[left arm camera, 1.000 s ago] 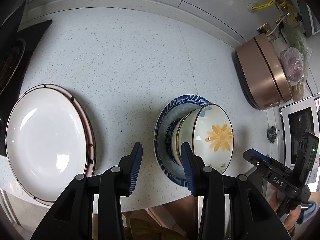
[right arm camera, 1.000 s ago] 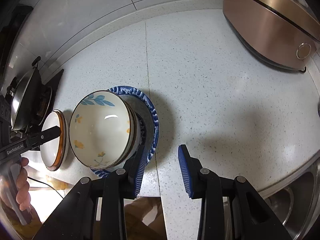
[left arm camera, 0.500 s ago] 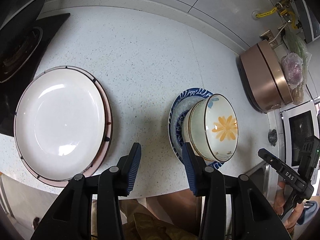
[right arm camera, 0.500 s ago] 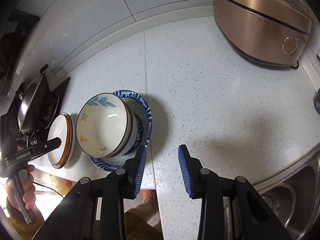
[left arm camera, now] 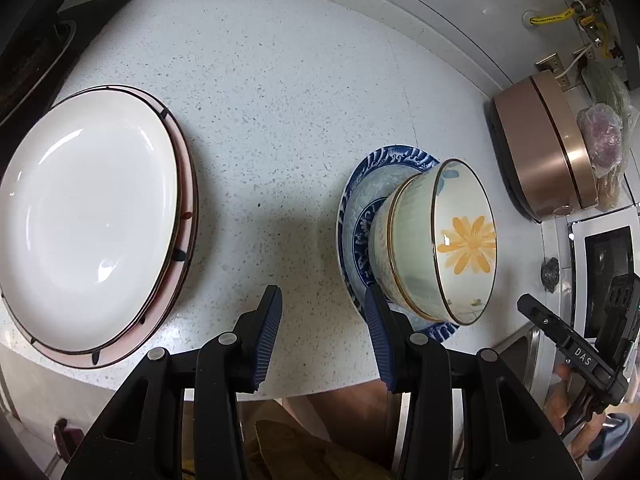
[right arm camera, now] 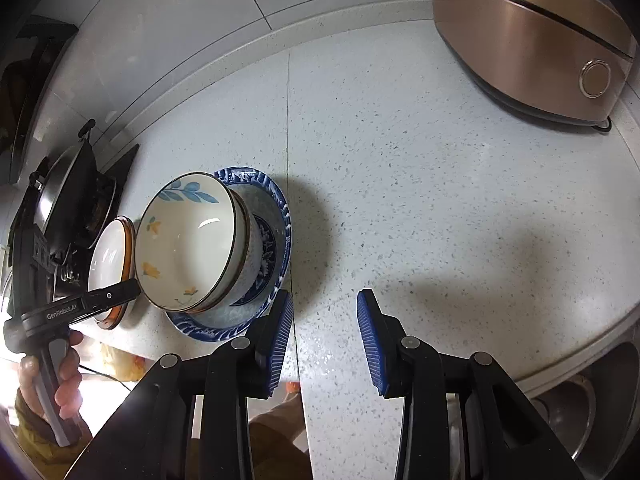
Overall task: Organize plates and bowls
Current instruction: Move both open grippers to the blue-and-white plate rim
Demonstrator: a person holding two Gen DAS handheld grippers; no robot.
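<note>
We have the left tongs [left arm camera: 322, 336] part open, nothing between the blue pads, hanging over bare counter [left arm camera: 280, 92] between the two stacks; right-hand pad sits just at the near rim of the blue plate [left arm camera: 378, 176], contact unclear; right tongs [right arm camera: 324, 338] also part open and empty, over bare counter just right of that same plate [right arm camera: 276, 200]; its left pad is close to the plate rim, apart as far as we can tell.

Flower bowl [left arm camera: 460, 236] stands nested in another bowl on the blue plate, stack upright; from the right view the same bowl [right arm camera: 188, 240] shows a blue leaf sprig inside.

White plate [left arm camera: 88, 208] lies on a pink-rimmed plate [left arm camera: 186, 184] at the left, well apart from the bowl stack; stove edge beyond it.

Far side: a copper rice cooker [right arm camera: 532, 36] by the wall; sink past the counter edge at right; a hand [right arm camera: 64, 376] grips the left tool's handle.
</note>
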